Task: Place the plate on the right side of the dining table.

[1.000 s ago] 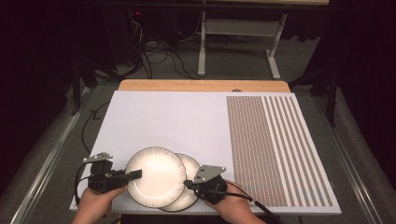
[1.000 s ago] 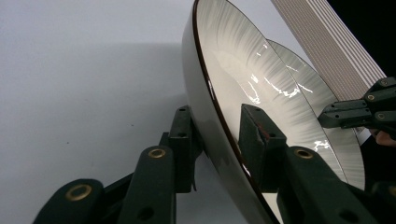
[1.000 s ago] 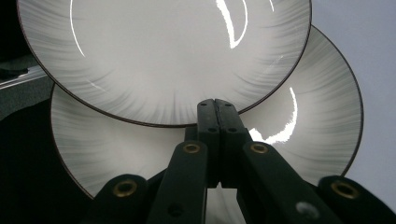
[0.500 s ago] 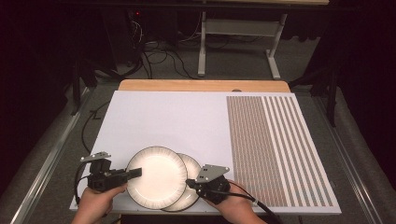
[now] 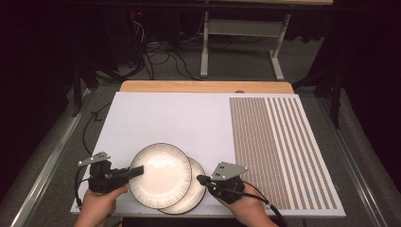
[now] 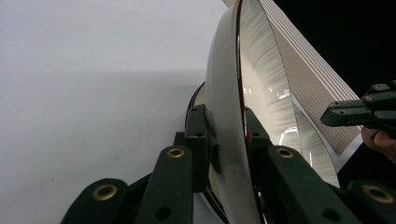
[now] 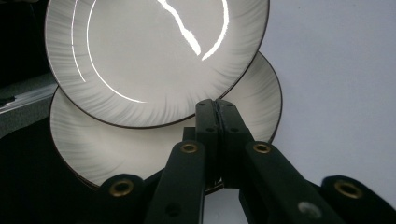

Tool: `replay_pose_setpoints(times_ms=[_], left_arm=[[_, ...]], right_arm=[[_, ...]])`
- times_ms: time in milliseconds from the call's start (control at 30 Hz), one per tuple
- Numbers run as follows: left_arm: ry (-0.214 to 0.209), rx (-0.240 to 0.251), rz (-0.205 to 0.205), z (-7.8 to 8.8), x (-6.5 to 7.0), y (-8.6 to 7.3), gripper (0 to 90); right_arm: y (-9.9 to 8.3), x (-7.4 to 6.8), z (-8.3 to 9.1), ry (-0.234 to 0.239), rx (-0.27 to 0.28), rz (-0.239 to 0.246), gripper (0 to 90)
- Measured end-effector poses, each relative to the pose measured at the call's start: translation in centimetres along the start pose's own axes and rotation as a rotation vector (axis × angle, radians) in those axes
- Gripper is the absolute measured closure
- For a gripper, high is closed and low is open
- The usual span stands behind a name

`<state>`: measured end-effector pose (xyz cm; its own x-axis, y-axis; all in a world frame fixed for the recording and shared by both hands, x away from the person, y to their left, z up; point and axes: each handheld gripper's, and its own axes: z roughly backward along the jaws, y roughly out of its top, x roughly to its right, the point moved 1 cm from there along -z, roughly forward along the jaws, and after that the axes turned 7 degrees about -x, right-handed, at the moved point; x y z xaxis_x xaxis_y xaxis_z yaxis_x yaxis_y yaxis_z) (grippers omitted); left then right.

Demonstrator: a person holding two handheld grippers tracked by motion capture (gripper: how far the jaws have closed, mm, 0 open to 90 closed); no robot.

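1. L gripper [image 5: 135, 170]: jaws just closed, pinching rim of upper plate [image 5: 161, 175], near table's [image 5: 179, 118] front-left corner
2. Upper plate overlaps lower plate [image 5: 196, 187]
3. R gripper [image 5: 201, 179]: jaws pressed together, empty, at lower plate's rim

**White table, striped at one side, two plates at the near edge**

The table [image 5: 179, 123] has a plain white top, with a wooden strip [image 5: 203, 86] along its far edge. Its right part bears a panel of fine brown stripes [image 5: 279, 146]. Near the front edge the lower plate [image 5: 196, 191] lies flat on the white surface; the upper plate [image 5: 161, 174] overlaps it, its left rim lifted off the table.
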<state>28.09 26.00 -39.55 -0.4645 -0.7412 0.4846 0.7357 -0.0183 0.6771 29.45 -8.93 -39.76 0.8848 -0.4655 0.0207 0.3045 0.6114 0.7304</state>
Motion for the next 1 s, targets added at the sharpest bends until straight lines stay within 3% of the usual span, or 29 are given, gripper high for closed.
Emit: replay_pose_setpoints(times_ms=[167,300,567,767,900,1000], left_arm=[[-0.001,0.035,-0.031,0.1,0.2,0.0,79.3],[0.033,0.053,-0.070,0.2,0.5,0.1,79.6],[0.060,0.079,-0.117,-0.1,0.9,0.3,79.8],[0.086,0.108,-0.133,0.1,0.8,0.4,79.7],[0.119,0.139,-0.161,0.4,0.8,0.4,79.8],[0.143,0.163,-0.189,0.5,1.0,0.4,79.8]], right_arm=[[-0.2,0.5,0.7,-0.007,0.014,-0.026,87.1],[-0.4,1.0,1.1,-0.018,0.023,-0.039,85.2],[-0.8,2.3,2.3,-0.056,0.049,-0.080,79.5],[-1.3,3.4,4.3,-0.095,0.096,-0.112,71.0],[-1.6,3.9,5.0,-0.123,0.108,-0.116,67.2],[-2.1,4.6,6.1,-0.162,0.133,-0.126,59.3]])
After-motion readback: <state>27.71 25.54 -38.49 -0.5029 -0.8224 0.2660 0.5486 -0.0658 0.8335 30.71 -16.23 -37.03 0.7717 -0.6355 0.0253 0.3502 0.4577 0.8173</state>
